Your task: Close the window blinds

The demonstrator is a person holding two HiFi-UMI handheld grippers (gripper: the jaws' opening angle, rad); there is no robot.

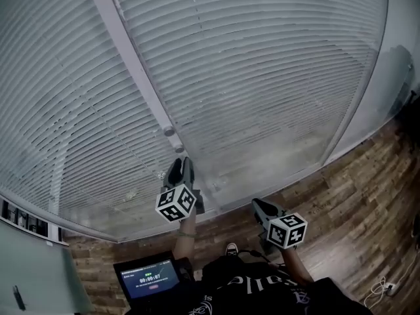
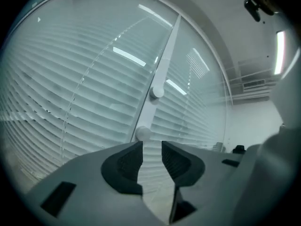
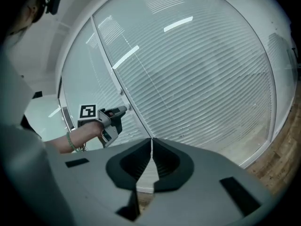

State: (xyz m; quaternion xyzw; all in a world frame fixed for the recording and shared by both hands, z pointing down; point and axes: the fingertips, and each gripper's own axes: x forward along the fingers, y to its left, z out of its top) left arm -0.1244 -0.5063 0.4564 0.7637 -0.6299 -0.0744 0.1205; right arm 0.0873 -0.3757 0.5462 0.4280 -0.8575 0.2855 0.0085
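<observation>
The slatted window blinds (image 1: 249,77) hang behind glass panels, split by a white upright post (image 1: 131,64). Two round knobs sit on that post, an upper knob (image 1: 169,130) and a lower knob (image 1: 178,148). My left gripper (image 1: 180,165) points at the post just below the lower knob (image 2: 142,133), jaws open with nothing between them (image 2: 151,147). My right gripper (image 1: 257,204) is lower and to the right, away from the glass. Its jaws (image 3: 151,141) are shut, tips touching, empty. The left gripper (image 3: 113,117) also shows in the right gripper view, near the post.
An open laptop (image 1: 149,277) sits at the person's feet on the wooden floor (image 1: 354,202). A white cable (image 1: 384,287) lies at the bottom right. A low shelf (image 1: 26,223) runs along the left. The glass frame's lower sill (image 1: 275,186) meets the floor.
</observation>
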